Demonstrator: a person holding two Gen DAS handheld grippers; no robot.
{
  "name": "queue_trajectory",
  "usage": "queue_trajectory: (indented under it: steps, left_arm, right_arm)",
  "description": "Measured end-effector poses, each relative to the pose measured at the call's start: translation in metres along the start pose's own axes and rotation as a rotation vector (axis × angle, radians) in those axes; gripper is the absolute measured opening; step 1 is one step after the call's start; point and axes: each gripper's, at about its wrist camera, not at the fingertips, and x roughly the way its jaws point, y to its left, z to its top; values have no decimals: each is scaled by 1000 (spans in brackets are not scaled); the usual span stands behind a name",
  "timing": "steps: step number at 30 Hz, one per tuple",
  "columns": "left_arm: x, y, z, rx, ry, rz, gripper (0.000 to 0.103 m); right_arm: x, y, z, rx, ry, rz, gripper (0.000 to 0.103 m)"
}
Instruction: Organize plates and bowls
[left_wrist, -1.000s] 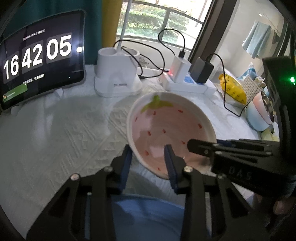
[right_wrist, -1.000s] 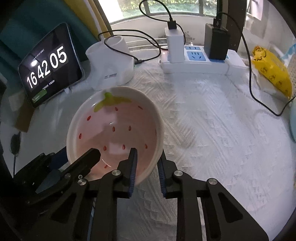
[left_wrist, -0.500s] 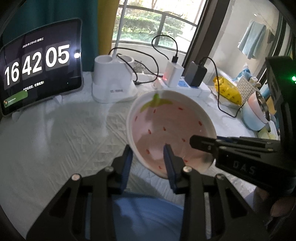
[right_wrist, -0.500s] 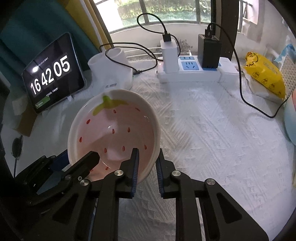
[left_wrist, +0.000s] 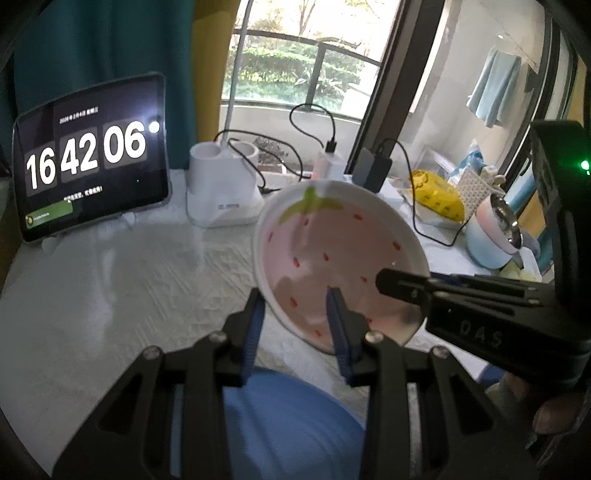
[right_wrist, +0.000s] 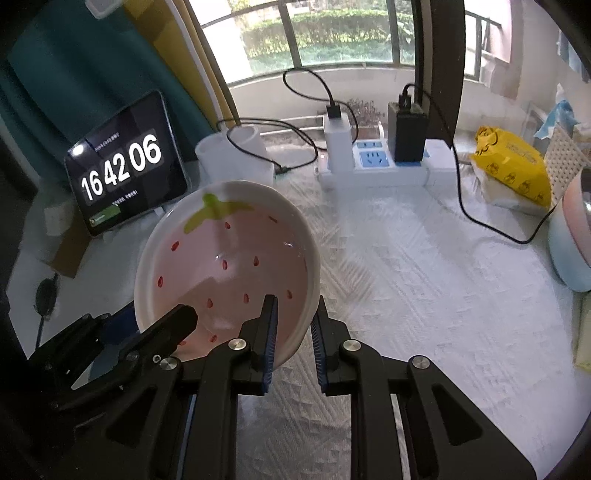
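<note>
Strawberry bowl (right_wrist: 236, 266) empty, tilted, lifted clear of white-clothed worktop (right_wrist: 424, 295). Behind bowl: tablet clock (right_wrist: 125, 166), white holder (right_wrist: 236, 155), power strip (right_wrist: 376, 166). Right of bowl: yellow pack (right_wrist: 513, 166). Left gripper (left_wrist: 295, 314) and right gripper (right_wrist: 293, 317) fingers each clamped on bowl rim, opposite sides.

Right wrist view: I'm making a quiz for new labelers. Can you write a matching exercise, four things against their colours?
Things:
1. bowl
2. packet
3. charger
4. curtain

Colours:
A. black
B. teal
C. pink with red spots
D. yellow

Pairs: 1-C, 2-D, 3-A, 4-B
</note>
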Motion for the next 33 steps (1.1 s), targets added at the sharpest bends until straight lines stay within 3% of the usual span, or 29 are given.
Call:
queue_trajectory:
  steps: [33]
  left_arm:
    - [-81,-60,-27,59,-45,-57,35]
  right_arm:
    - [-102,-15,-50,51,-129,10,19]
